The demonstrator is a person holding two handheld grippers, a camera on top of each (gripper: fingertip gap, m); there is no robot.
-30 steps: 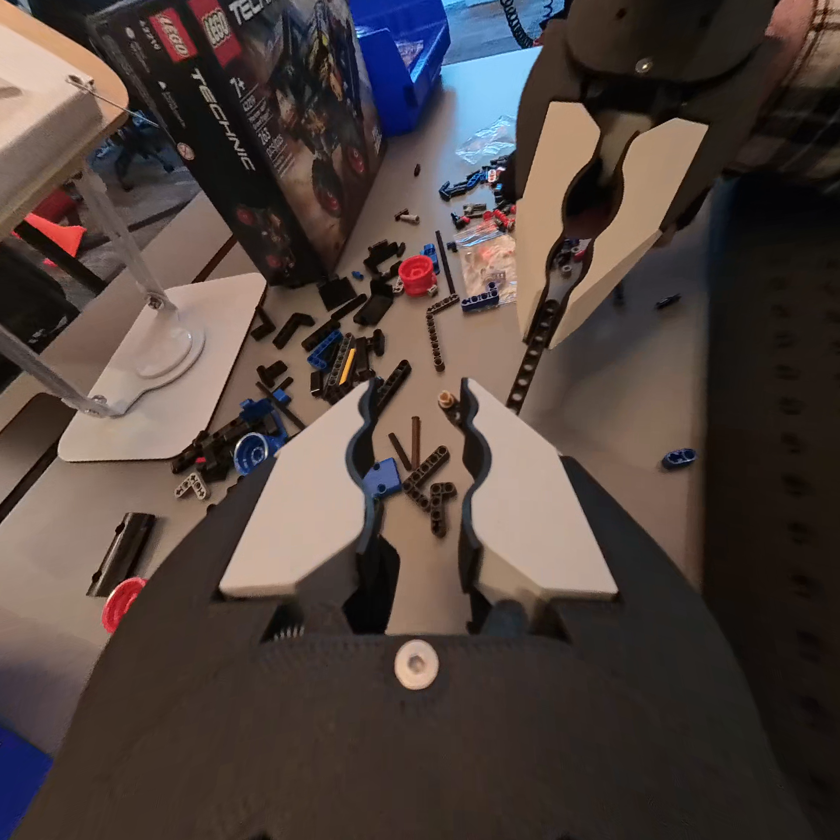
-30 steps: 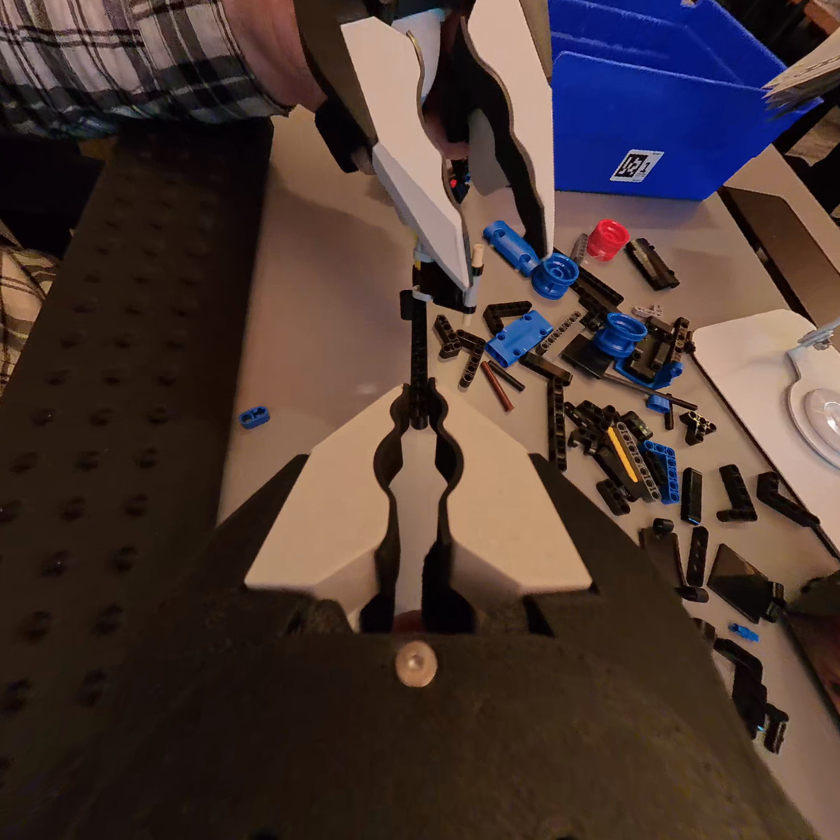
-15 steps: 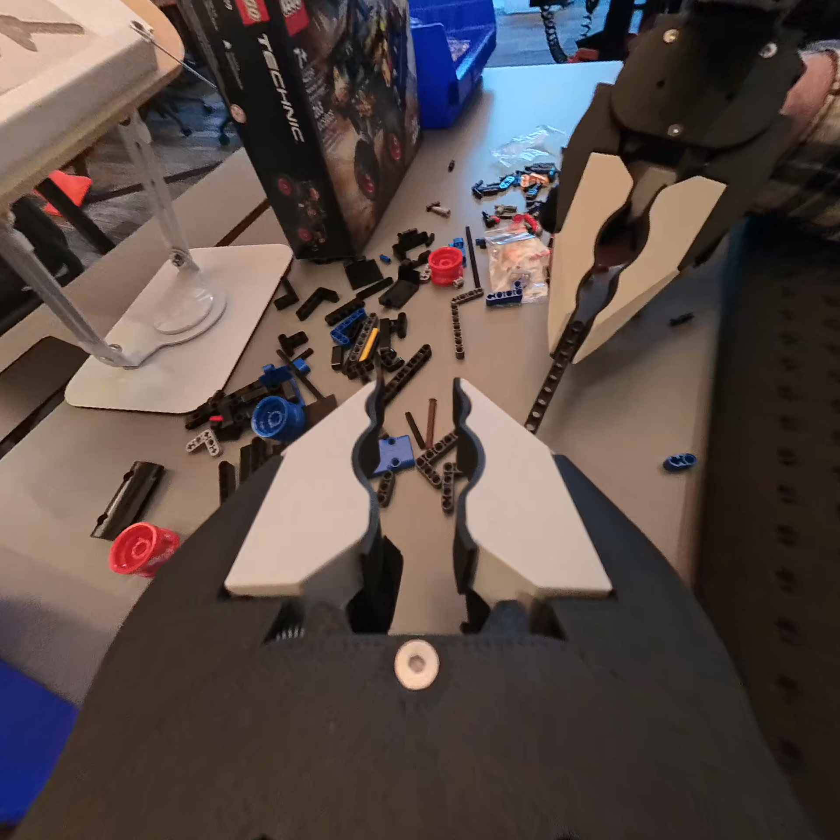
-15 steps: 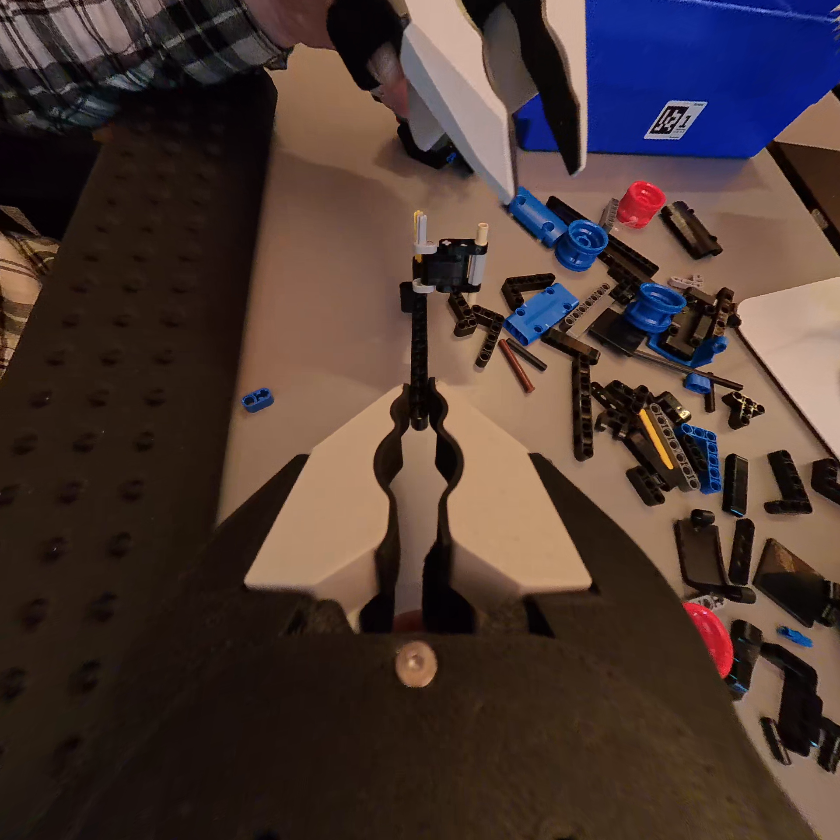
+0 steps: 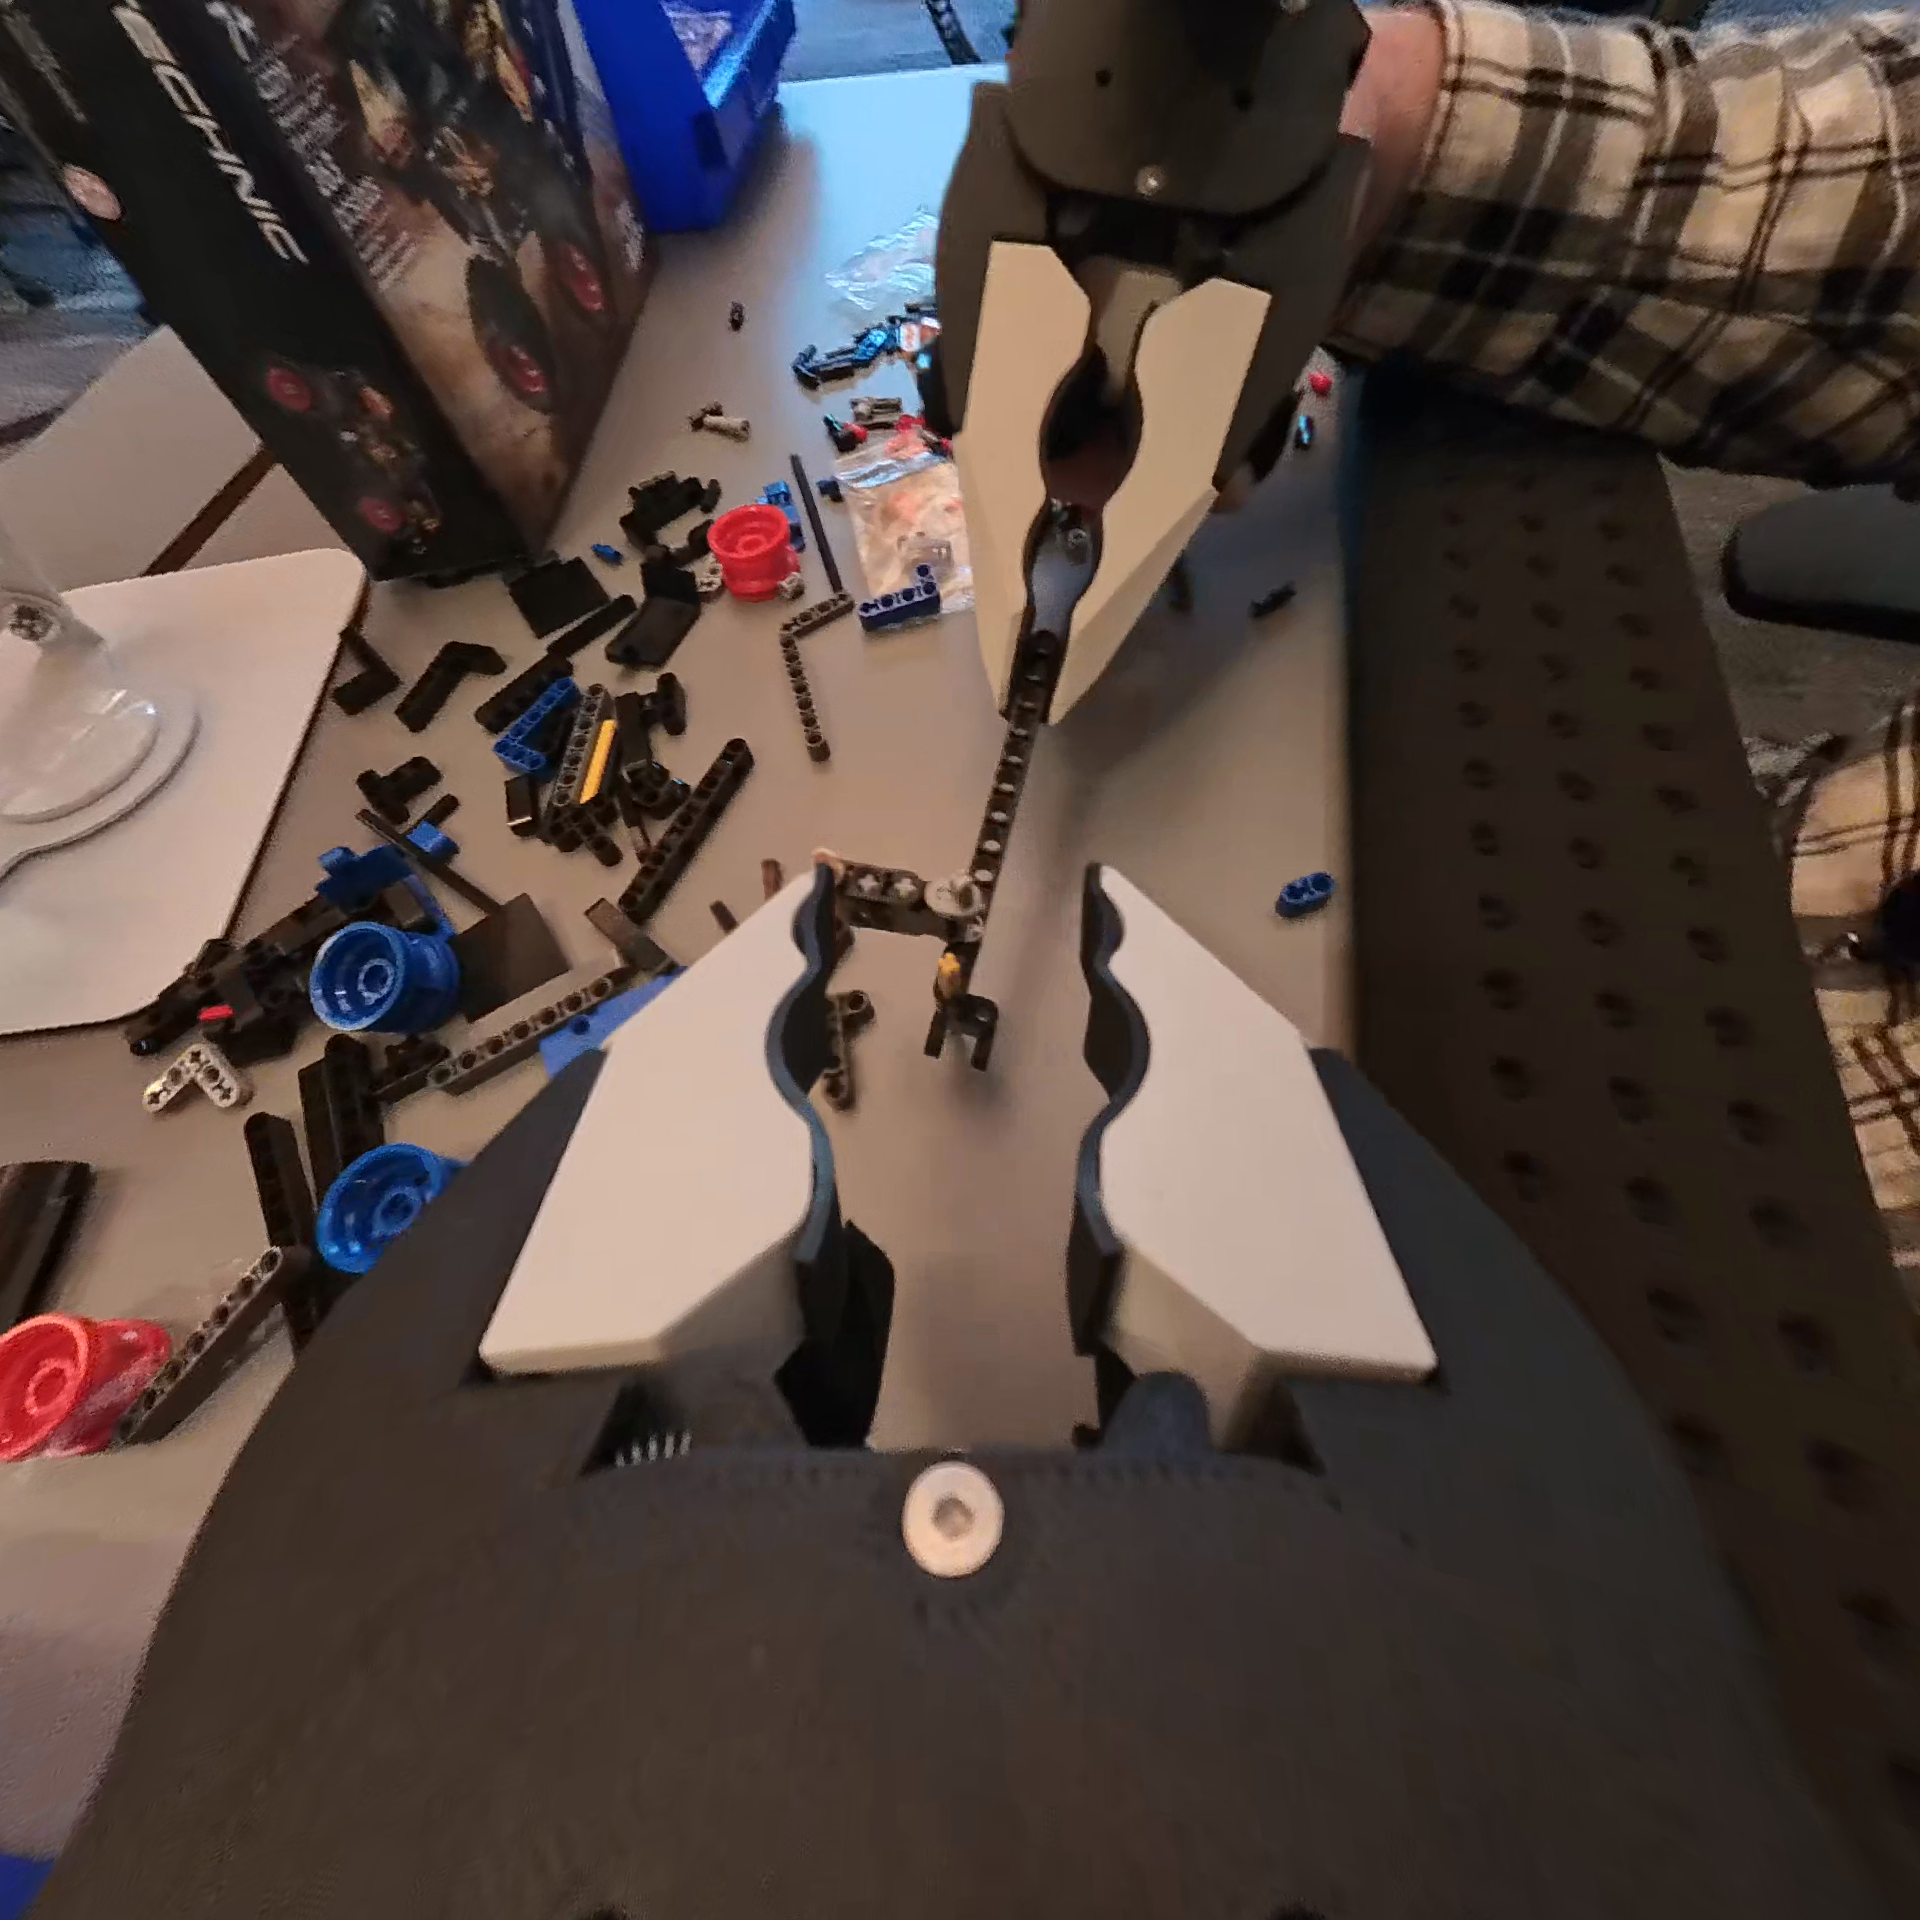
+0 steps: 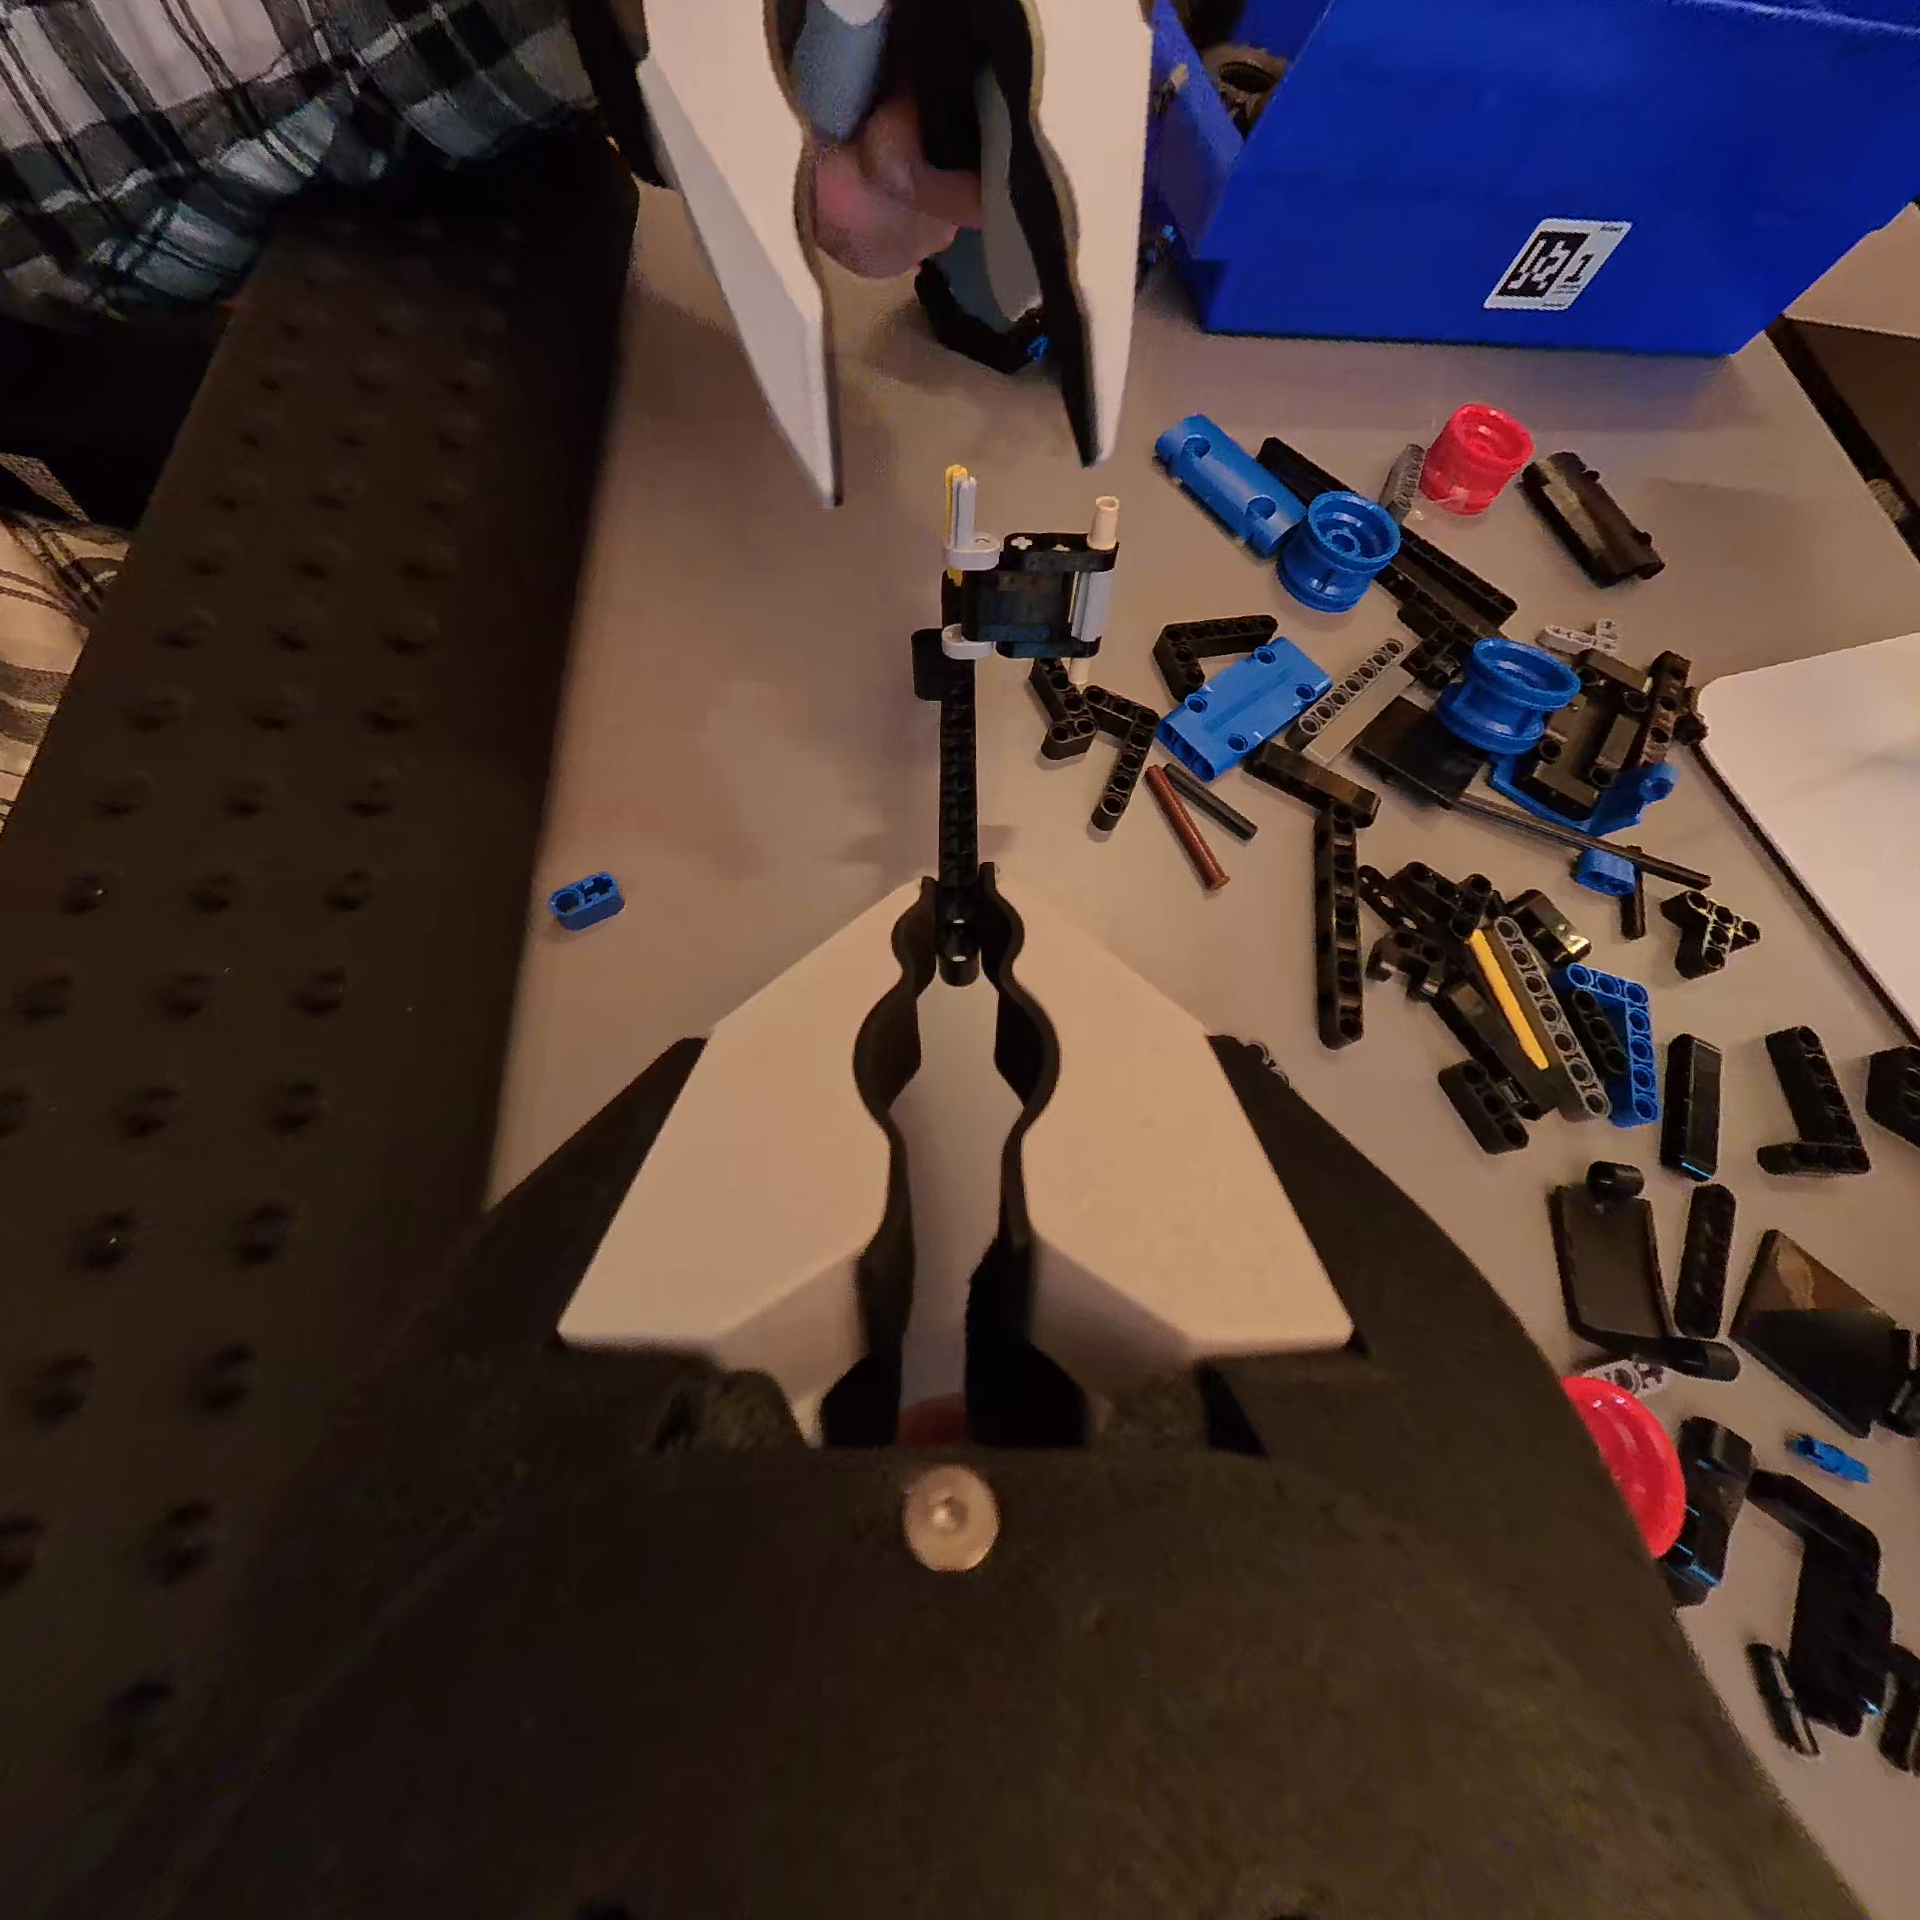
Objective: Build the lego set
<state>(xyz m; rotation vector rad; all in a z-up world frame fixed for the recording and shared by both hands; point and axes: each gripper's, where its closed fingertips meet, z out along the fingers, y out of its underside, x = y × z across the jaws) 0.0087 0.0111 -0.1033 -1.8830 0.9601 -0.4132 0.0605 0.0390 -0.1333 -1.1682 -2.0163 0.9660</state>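
**Right gripper clamps the beam assembly, left gripper spread above it**

In the left wrist view, my left gripper (image 5: 951, 883) has its white fingers spread wide apart with nothing between them. Just past the fingertips hangs the small built cluster of black connectors with grey and tan pins (image 5: 914, 904), fixed to the far end of a long black studless beam with a row of holes (image 5: 1013, 748). That beam rises at a slant to my right gripper (image 5: 1049, 675), whose white fingers are pinched together on its upper end. A plaid sleeve (image 5: 1621, 197) sits behind that gripper. To the left, loose black and blue pieces lie scattered on the grey table (image 5: 1174, 790), with a blue wheel hub (image 5: 379, 966), a red wheel hub (image 5: 750, 537), the dark printed set box (image 5: 343, 260) and a small blue connector (image 5: 1304, 894) lying alone near the black perforated mat (image 5: 1558, 831).

In the right wrist view, my right gripper (image 6: 961, 935) is closed tight on the near end of the beam (image 6: 958, 790), which runs straight ahead, held above the table. The cluster (image 6: 1034, 597) sits at its far end, its pins pointing up. My left gripper (image 6: 961, 478) hangs just above it, fingers apart, not touching it as far as I can tell. A blue storage bin (image 6: 1558, 156) stands at the back right.
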